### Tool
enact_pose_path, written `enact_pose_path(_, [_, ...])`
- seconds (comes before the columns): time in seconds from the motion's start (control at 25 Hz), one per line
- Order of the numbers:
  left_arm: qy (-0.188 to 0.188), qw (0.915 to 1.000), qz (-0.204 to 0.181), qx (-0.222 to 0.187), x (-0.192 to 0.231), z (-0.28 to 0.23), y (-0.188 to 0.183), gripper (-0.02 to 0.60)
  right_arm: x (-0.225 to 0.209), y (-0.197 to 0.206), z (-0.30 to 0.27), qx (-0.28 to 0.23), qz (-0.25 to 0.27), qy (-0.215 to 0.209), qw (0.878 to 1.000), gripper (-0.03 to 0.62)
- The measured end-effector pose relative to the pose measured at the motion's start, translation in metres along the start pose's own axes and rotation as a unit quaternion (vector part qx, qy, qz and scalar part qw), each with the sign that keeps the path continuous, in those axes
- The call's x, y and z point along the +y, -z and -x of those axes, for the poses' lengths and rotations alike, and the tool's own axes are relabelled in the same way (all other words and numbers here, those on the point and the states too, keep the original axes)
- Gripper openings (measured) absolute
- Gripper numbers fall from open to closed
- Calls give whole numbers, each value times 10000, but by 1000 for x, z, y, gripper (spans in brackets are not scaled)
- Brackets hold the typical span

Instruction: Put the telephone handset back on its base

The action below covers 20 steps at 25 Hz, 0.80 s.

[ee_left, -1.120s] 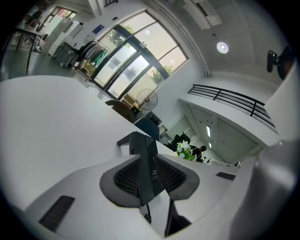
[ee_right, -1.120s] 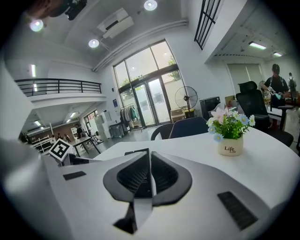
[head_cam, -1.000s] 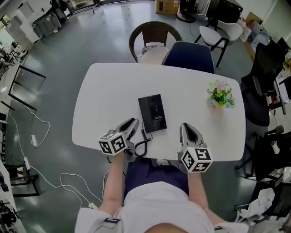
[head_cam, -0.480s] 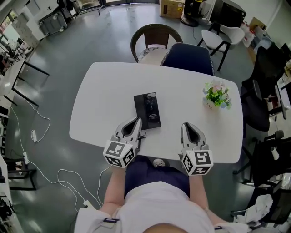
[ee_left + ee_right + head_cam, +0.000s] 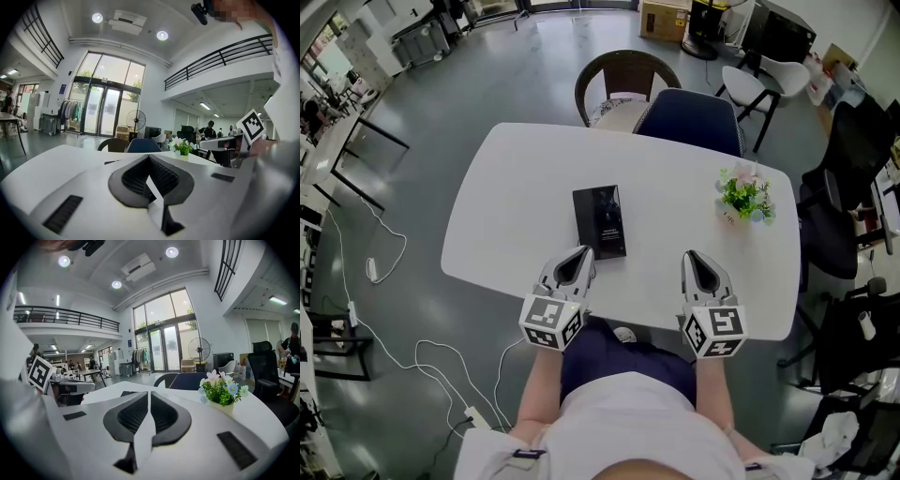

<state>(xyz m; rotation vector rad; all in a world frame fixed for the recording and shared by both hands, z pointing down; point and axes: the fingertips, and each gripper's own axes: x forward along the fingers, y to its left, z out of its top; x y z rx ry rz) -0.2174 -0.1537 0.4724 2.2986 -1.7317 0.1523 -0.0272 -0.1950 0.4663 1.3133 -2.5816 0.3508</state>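
Observation:
The black telephone (image 5: 600, 222) lies flat on the white table (image 5: 516, 178), a single dark rectangle a little left of the middle. I cannot make out its handset apart from the base. My left gripper (image 5: 584, 253) hovers just short of the phone's near edge, jaws shut with nothing between them. My right gripper (image 5: 691, 255) sits to the right of the phone, above the table's front edge, also shut and empty. Past the closed left gripper (image 5: 149, 157), the phone is a thin dark strip (image 5: 112, 162). It also shows past the right gripper (image 5: 150, 393), as a dark patch (image 5: 129, 393).
A small pot of flowers (image 5: 744, 199) stands at the table's right end. A blue chair (image 5: 689, 112) and a wicker chair (image 5: 623, 80) stand behind the far edge. Cables (image 5: 384, 262) trail on the floor to the left, and office chairs (image 5: 848, 187) stand to the right.
My left gripper's jaws have closed and it has moved right, toward the phone's near edge. The coiled cord seen beside it a second ago no longer shows. The right gripper has barely moved.

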Motion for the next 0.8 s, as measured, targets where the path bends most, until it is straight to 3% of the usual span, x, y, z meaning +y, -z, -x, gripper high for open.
enact_pose_path(0.2, [23,10000,0,-12,-3,2,-3,15,1,-1,1,-52,-65,-101,9999,43])
enact_pose_path(0.4, [48,9999,102,-42,-5,5,1,15,3,6,-1,-11,-446,-335,9984,43])
enact_pose_path(0.8, [-149,9996,251,-21,2,10,7,15,7,8,-9,63,-322,-425,9986,43])
